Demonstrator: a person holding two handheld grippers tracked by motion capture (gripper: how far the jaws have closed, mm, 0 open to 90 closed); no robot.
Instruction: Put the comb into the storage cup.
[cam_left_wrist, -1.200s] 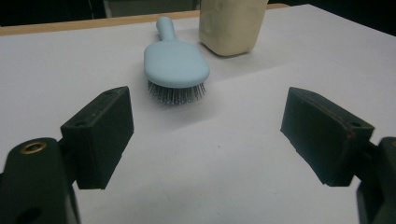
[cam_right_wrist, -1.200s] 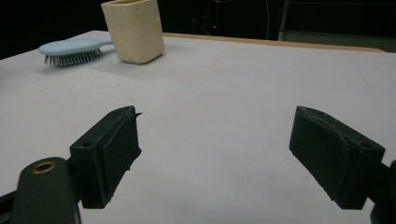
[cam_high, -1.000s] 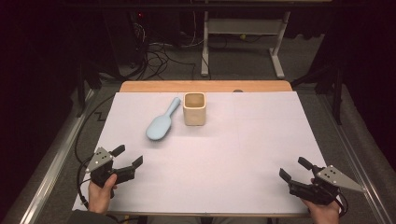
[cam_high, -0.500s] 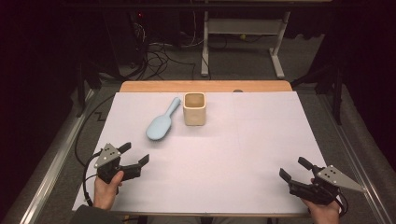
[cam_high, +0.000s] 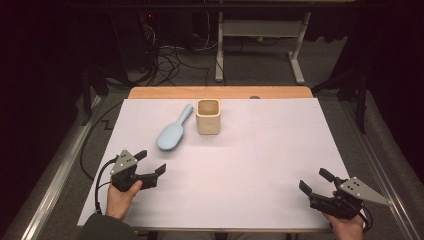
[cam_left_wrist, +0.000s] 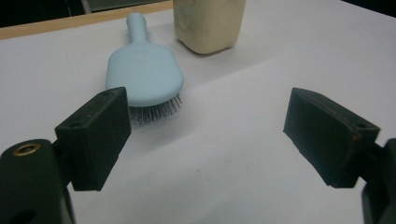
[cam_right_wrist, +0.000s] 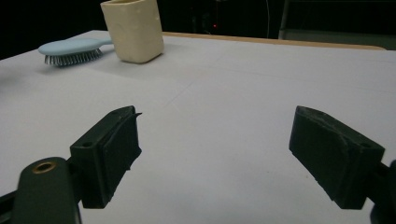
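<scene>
A counter (cam_high: 280, 150) covered in white sheeting carries a pale blue hairbrush (cam_high: 172, 133) and a cream cup (cam_high: 208, 116), both toward its far edge and left of the middle. The hairbrush lies bristles down, its handle angled toward the far edge, with the head nearer the person; the cup stands upright just beside the handle, on its right. In the left gripper view the bristles show under the brush head, and the cup sits behind it.

The left tongs (cam_high: 150, 166) are held low over the counter near its left edge, toward the near left corner, jaws spread wide with nothing between them, pointing toward the hairbrush and well short of it. The right tongs (cam_high: 315, 182) are near the near right corner, jaws likewise wide apart and holding nothing, well apart from both things. A hand grips each from the near edge.
</scene>
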